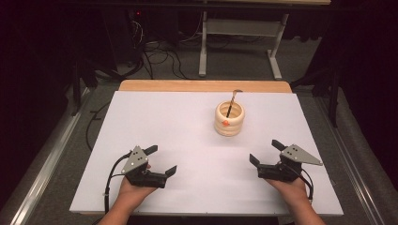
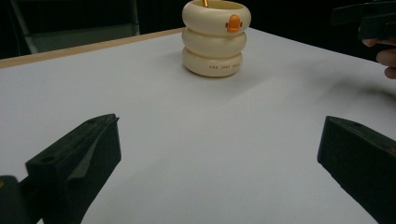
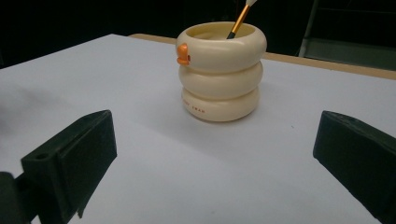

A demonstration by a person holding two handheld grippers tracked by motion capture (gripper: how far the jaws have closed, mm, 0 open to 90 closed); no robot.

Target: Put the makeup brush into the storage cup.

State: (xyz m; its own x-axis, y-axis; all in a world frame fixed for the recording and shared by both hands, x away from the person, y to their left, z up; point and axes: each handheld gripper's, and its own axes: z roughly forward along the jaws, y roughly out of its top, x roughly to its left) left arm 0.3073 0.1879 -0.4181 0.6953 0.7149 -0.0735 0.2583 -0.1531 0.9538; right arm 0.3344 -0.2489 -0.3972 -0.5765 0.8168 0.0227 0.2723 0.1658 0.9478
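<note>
A cream ringed cup [image 1: 229, 119] with a small orange duck bill on its side stands upright right of the table's middle; it also appears in the left gripper view [image 2: 216, 38] and the right gripper view [image 3: 221, 72]. A thin orange-handled brush [image 1: 231, 103] leans inside it, tip up [image 3: 240, 19]. My left gripper [image 1: 160, 160] rests near the front left, open, nothing between its jaws. My right gripper [image 1: 265, 152] rests near the front right, open too, and its jaws [image 2: 362, 21] show at the far right of the left gripper view. Both point toward the cup from well short of it.
The white tabletop [image 1: 187, 131] has a wooden strip [image 1: 205, 86] along its far edge. Beyond it stand a white table frame [image 1: 239, 42] and loose cables [image 1: 162, 58] on the grey floor. A metal rail [image 1: 44, 154] runs along the left side.
</note>
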